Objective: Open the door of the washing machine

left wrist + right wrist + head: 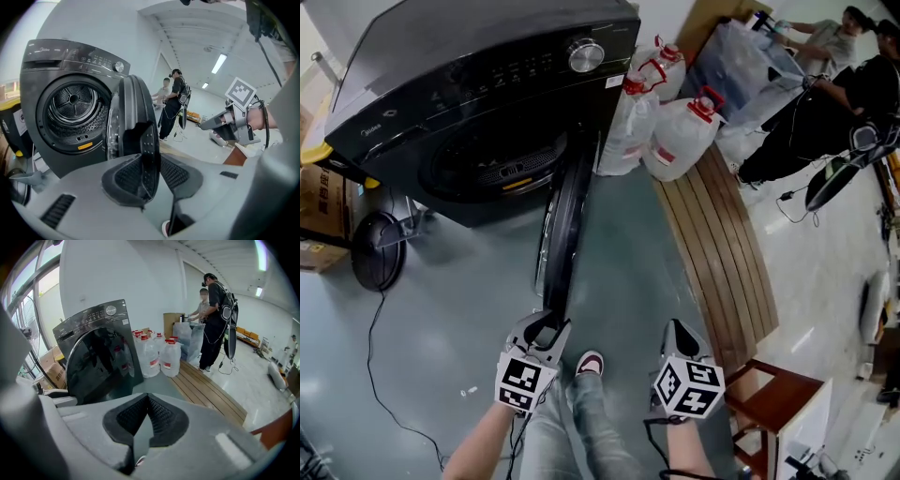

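Observation:
The black front-loading washing machine (469,94) stands at the upper left with its round door (562,216) swung far out towards me, edge-on in the head view. My left gripper (546,323) is at the door's free edge, and in the left gripper view the door rim (133,117) sits between the pads with both against it. Behind the door the steel drum (72,101) shows in the open mouth. My right gripper (680,328) hangs to the right of the door, its tips together with nothing between them (148,397). The right gripper view shows the door's glossy outer face (98,362).
Several large water jugs (680,136) stand against the machine's right side. A slatted wooden platform (717,244) runs along the right, with a wooden stool (769,394) near me. A black fan (378,248), cardboard boxes (319,202) and a floor cable (380,375) lie left. People (844,66) work at the far right.

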The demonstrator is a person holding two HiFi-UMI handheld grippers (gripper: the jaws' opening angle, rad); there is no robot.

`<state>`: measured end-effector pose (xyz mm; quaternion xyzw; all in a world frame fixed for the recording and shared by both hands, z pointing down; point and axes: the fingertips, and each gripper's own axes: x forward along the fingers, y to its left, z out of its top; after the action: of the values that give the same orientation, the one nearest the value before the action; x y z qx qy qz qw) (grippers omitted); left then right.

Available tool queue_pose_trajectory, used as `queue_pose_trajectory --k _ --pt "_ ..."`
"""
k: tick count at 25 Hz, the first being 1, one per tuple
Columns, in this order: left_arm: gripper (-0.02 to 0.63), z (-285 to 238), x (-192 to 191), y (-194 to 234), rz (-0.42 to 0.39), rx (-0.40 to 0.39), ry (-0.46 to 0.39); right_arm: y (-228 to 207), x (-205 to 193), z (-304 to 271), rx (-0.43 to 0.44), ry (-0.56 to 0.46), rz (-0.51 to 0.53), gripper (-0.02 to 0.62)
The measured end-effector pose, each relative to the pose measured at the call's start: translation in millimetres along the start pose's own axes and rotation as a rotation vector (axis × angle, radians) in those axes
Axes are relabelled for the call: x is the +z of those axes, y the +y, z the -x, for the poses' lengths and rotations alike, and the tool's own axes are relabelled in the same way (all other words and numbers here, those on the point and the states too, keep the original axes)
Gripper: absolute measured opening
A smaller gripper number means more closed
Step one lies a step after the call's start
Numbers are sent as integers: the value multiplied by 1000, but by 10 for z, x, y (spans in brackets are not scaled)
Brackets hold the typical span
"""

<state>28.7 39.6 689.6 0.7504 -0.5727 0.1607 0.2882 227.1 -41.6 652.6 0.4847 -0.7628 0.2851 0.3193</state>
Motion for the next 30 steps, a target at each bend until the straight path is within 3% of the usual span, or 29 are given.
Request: queue_pose_trajectory --k 12,30 --pt "120 -319 122 -515 10 -61 6 -544 -142 218 -87 -19 -109 6" --pt "120 -1008 405 -1216 66 -80 -10 -1353 -543 585 -238 -27 -308 6"
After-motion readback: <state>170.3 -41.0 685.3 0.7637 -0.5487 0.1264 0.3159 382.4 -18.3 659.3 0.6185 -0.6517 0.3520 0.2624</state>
